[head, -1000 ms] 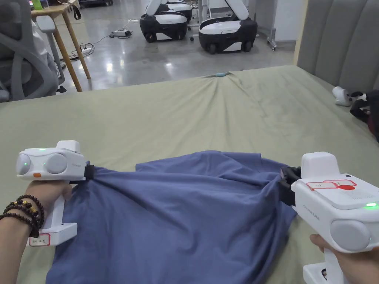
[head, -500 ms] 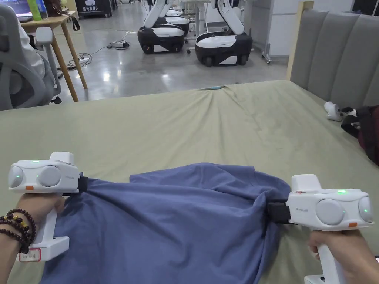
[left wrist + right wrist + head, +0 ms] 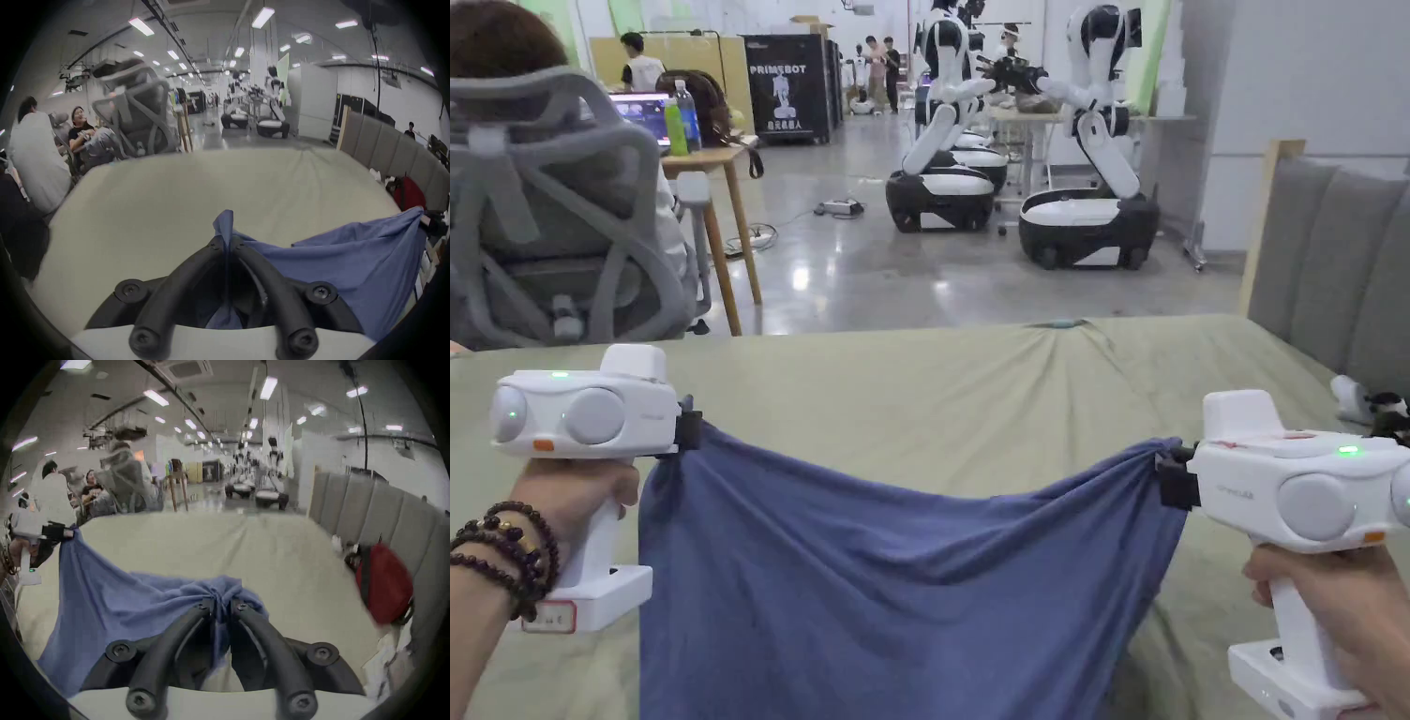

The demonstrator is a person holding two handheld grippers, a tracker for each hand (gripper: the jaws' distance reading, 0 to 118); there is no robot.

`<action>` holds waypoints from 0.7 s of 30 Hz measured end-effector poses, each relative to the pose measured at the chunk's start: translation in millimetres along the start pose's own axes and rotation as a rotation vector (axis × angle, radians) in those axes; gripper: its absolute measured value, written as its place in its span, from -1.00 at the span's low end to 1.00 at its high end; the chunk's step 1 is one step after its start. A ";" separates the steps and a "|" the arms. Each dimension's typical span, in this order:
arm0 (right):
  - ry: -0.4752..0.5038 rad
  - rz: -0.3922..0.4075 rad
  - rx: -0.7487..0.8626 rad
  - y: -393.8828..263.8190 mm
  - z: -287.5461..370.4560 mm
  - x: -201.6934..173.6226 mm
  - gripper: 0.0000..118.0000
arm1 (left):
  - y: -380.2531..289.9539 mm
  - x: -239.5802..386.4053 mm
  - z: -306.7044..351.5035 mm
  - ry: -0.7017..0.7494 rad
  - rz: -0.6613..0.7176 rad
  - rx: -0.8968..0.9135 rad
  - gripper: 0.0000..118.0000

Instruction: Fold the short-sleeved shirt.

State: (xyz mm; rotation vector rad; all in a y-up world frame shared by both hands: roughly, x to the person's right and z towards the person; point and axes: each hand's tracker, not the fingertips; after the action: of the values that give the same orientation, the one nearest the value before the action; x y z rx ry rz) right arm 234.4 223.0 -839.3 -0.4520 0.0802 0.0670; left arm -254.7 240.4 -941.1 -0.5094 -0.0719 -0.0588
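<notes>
Hanging stretched between the left gripper (image 3: 689, 429) and right gripper (image 3: 1170, 476), whose fingers each pinch a bunched corner, the blue shirt (image 3: 900, 581) is lifted above the bed (image 3: 975, 394), with no fold visible, so folding seems barely begun.

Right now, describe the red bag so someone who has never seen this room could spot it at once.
Start at the wide bed with the pale green sheet and follow it to the grey padded headboard on the right. The red fabric bag with a black strap lies on the sheet against that headboard. It is the one bright red thing there, beside some small white items.
</notes>
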 end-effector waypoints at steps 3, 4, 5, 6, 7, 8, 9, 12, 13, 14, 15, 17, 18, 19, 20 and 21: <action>-0.029 0.081 0.063 59.1 18.8 -7.7 -0.80 | 36.2 -23.9 49.5 0.070 0.035 0.106 -0.97; -0.035 0.080 0.073 81.4 19.0 -9.8 -0.80 | 48.8 -32.8 66.8 0.100 0.058 0.146 -0.97; -0.061 0.079 0.095 104.2 22.3 -9.9 -0.80 | 61.2 -40.8 83.5 0.136 0.085 0.185 -0.97; -0.080 0.073 0.113 119.2 24.0 -9.1 -0.80 | 70.6 -46.3 96.7 0.160 0.103 0.218 -0.97; -0.098 0.064 0.133 139.1 24.8 -7.7 -0.80 | 82.4 -52.5 111.3 0.180 0.119 0.261 -0.97; -0.114 0.054 0.142 157.9 25.3 -7.8 -0.80 | 93.6 -57.6 123.1 0.190 0.140 0.299 -0.97; -0.125 0.044 0.145 172.2 23.3 -7.0 -0.80 | 102.7 -60.7 131.0 0.193 0.150 0.324 -0.97; -0.126 0.045 0.152 217.9 16.2 -4.7 -0.80 | 132.8 -62.6 145.7 0.183 0.154 0.356 -0.97; -0.128 0.051 0.173 230.6 14.5 -4.5 -0.80 | 143.9 -60.4 147.3 0.194 0.130 0.368 -0.97; -0.136 0.053 0.190 244.2 13.9 -3.7 -0.80 | 154.2 -58.2 146.6 0.206 0.109 0.378 -0.97; -0.145 0.051 0.211 253.3 13.7 -2.3 -0.80 | 162.7 -56.8 146.1 0.211 0.100 0.391 -0.97; -0.157 0.039 0.230 273.6 10.7 3.8 -0.80 | 180.9 -55.3 143.8 0.210 0.108 0.417 -0.97; -0.164 0.037 0.233 280.9 10.7 5.9 -0.80 | 188.4 -53.9 141.1 0.209 0.112 0.423 -0.97; -0.172 0.033 0.235 285.9 10.8 7.7 -0.80 | 194.7 -52.3 138.7 0.208 0.114 0.431 -0.97; -0.179 0.031 0.230 292.9 4.5 12.0 -0.80 | 199.5 -50.0 136.1 0.205 0.108 0.437 -0.97; -0.182 0.032 0.232 294.1 3.6 14.2 -0.80 | 202.9 -47.8 133.8 0.206 0.101 0.438 -0.97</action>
State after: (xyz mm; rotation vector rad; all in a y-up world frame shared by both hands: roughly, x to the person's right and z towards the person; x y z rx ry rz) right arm 224.5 489.2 -964.8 -0.2110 -0.0830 0.1280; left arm -294.5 484.4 -927.0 -0.0669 0.1412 0.0041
